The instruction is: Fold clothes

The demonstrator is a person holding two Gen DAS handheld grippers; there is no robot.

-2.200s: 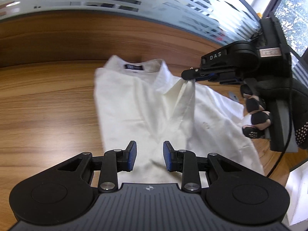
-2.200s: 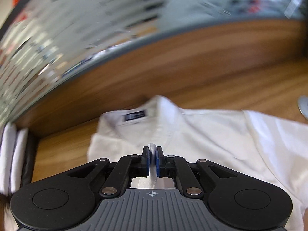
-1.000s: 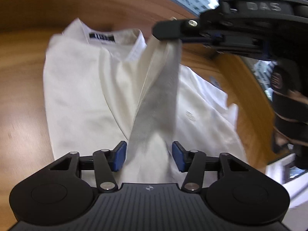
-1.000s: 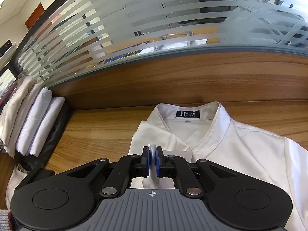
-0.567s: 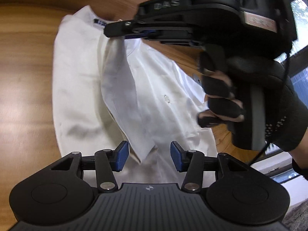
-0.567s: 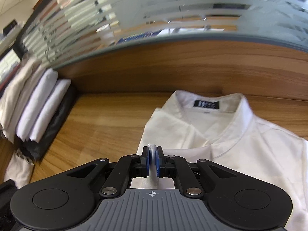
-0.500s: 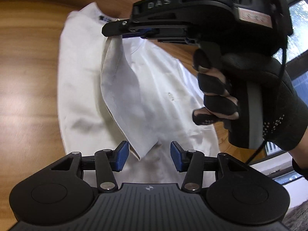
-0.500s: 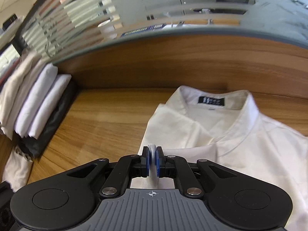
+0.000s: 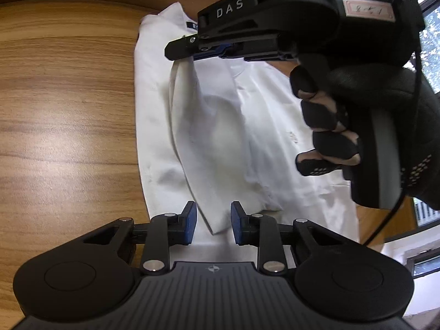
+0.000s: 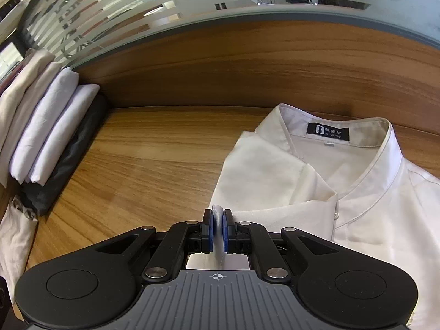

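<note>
Shirt: your white woven collared shirt (image 10: 357, 198) lies face up on the glossy wood-grain desk (image 9: 68, 110), smooth cloth with soft creases, black neck label (image 10: 327, 131) showing inside the stand collar.
Folded panel: a long, narrowing strip of the shirt's cloth (image 9: 203, 137) is lifted off the body of the shirt; it runs from your right gripper down to a pointed corner lying between your left fingers.
Right gripper: your black plastic right gripper (image 10: 217, 229) has its blue-padded fingers (image 10: 208, 231) clamped tight on a thin white fold of that cloth. In the left wrist view it comes in from the right, held in a black knit glove (image 9: 385, 126) with dotted grip texture.
Left gripper: your left gripper (image 9: 213, 227) is closing right now; the corner of the strip sits between the blue pads (image 9: 190, 227), but they are not yet pressing on it.
Background: a stack of folded pale and white garments (image 10: 41, 126) stands on edge over a black one at the desk's left end, below striped frosted glass (image 10: 192, 2).
Change: half a second back your left fingers stood clearly wider around that corner. Your right gripper has dropped lower, so the strip hangs less steeply, and the collar has slid right in its view.
</note>
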